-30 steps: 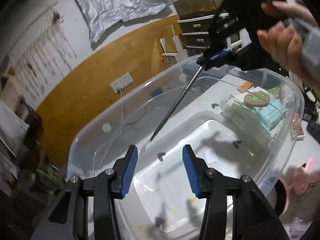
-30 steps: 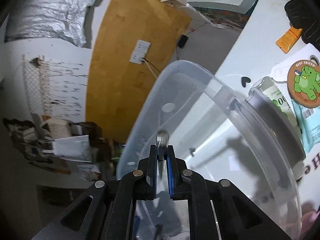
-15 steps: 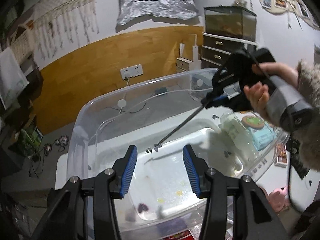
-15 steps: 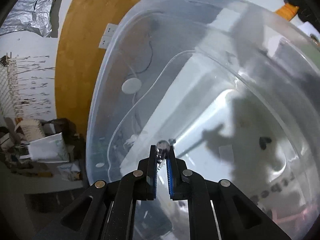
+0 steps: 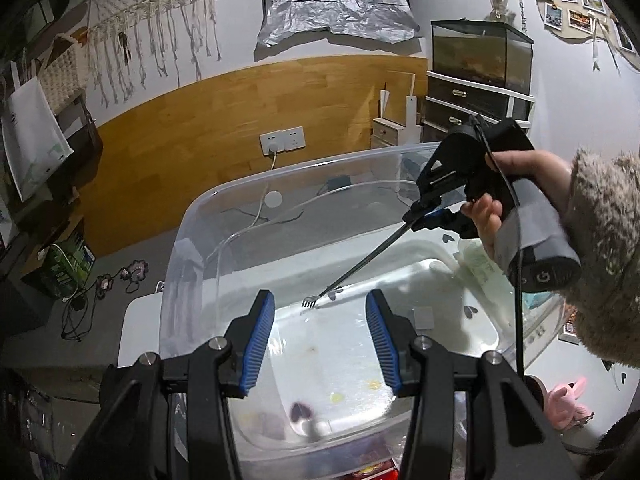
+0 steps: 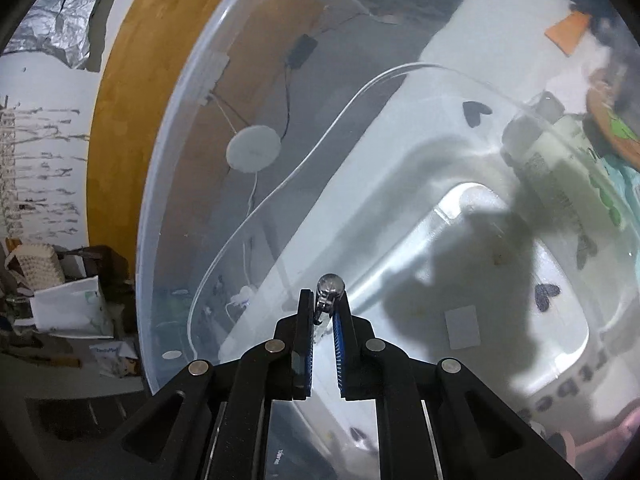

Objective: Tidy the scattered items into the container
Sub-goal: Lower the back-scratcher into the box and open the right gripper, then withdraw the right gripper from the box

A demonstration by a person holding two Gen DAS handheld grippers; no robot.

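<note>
Letter "G" in white on round butt end of right tool handle (image 5: 543,278), just below person's hand (image 5: 516,196). Large dark letters, seemingly mirrored, roughly "LEPC", seen through clear container wall (image 6: 568,394); not properly readable. Print on bottle (image 6: 560,176) beside container too blurred.

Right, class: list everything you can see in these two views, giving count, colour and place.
Storage container: one, clear plastic, on the white table.
Telescopic back scratcher: one, dark rod with a small metal rake, slanting down into the container.
Bottle: one, pale green, lying outside the container's far wall.
Round badge: one, orange and green, beside the bottle.
Wall socket: one, white, on the wood panel.
Fish tank: one, dark, on the drawers.
Left claw: open, over the container.
Right claw: shut on the scratcher's handle.
</note>
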